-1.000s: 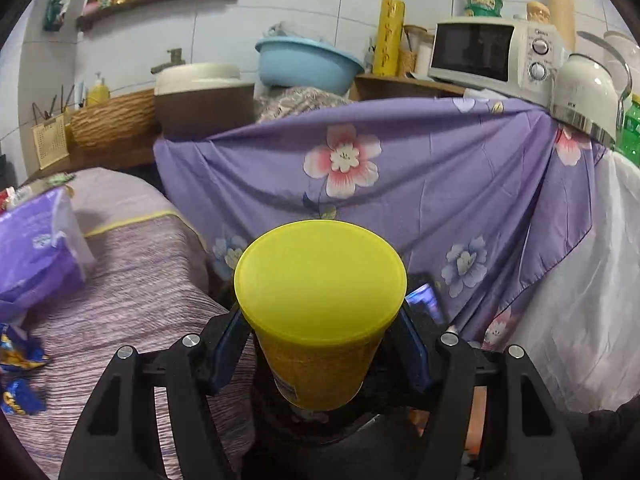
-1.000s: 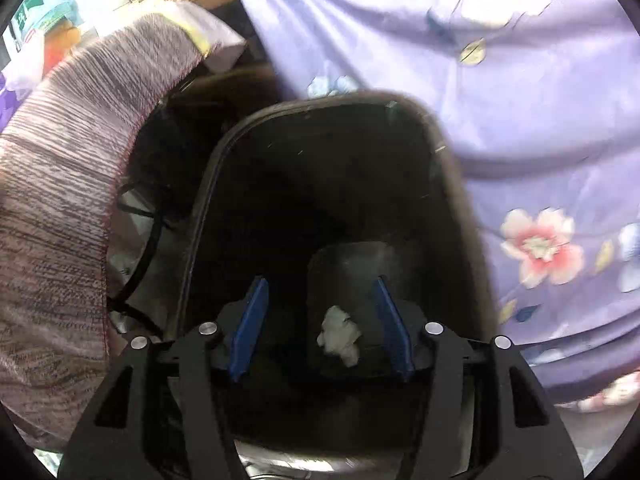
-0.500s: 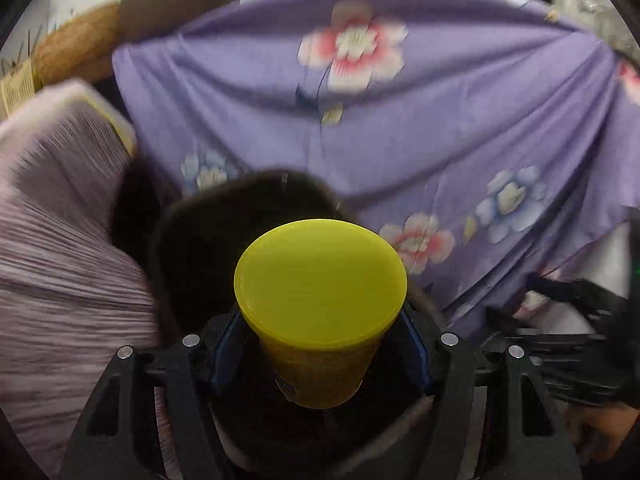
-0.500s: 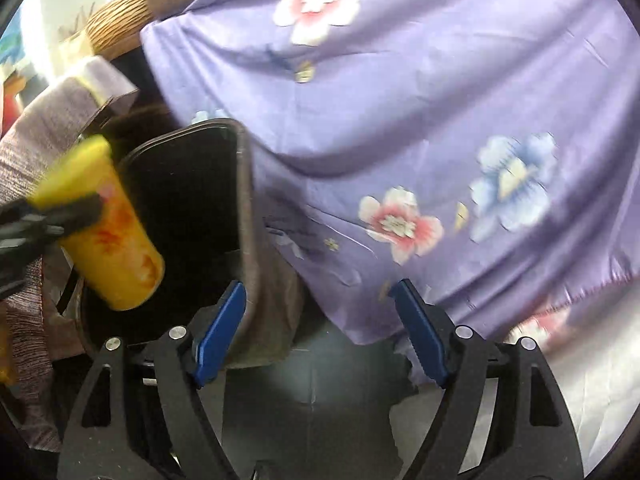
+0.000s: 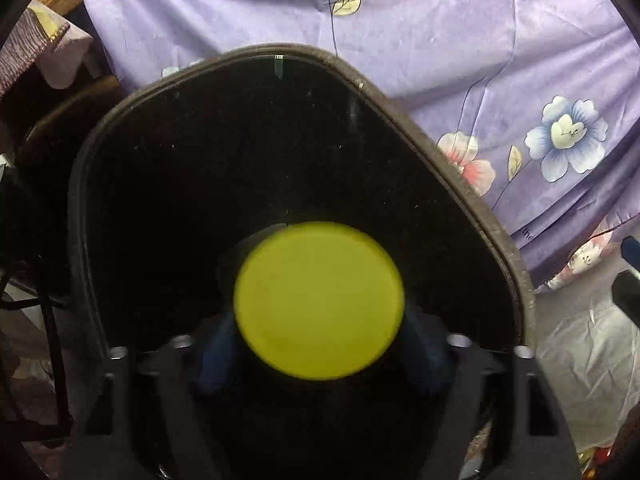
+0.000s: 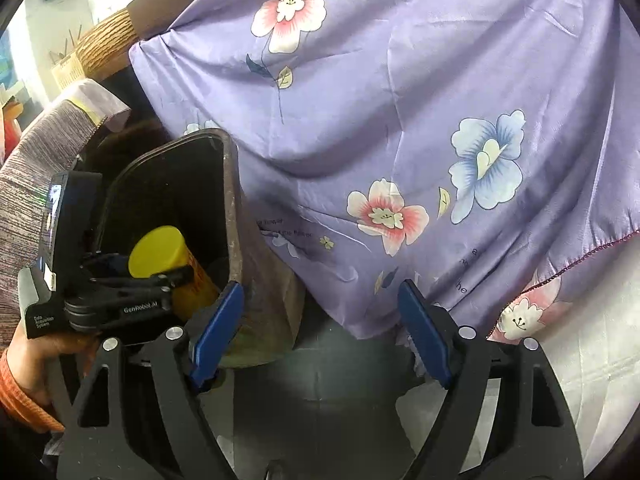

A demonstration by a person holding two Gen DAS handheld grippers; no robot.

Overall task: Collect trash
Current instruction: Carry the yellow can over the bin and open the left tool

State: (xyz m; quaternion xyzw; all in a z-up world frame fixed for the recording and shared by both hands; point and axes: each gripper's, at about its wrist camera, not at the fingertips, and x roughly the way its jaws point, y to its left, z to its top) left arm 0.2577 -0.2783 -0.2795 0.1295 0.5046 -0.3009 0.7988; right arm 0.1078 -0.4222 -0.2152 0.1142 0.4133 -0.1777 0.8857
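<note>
Between the left gripper's (image 5: 320,344) jaws sits the yellow cup (image 5: 318,300), its flat yellow end facing forward and blurred; the blue pads sit right beside its sides, but whether they press on it cannot be told. The right wrist view shows this cup (image 6: 160,258) tilted, inside the mouth of the dark trash bin (image 6: 236,216). The bin's rim (image 5: 420,136) rings the cup, with the black interior ahead of the jaws. The right gripper (image 6: 320,336) has its jaws spread wide with nothing between them, the left pad close against the bin's outer wall, bare grey floor (image 6: 328,384) ahead. Beyond both, a purple floral cloth (image 6: 400,100) hangs down. Left of the bin lies a striped mauve fabric (image 6: 28,184), and farther back a woven basket (image 6: 104,48).
</note>
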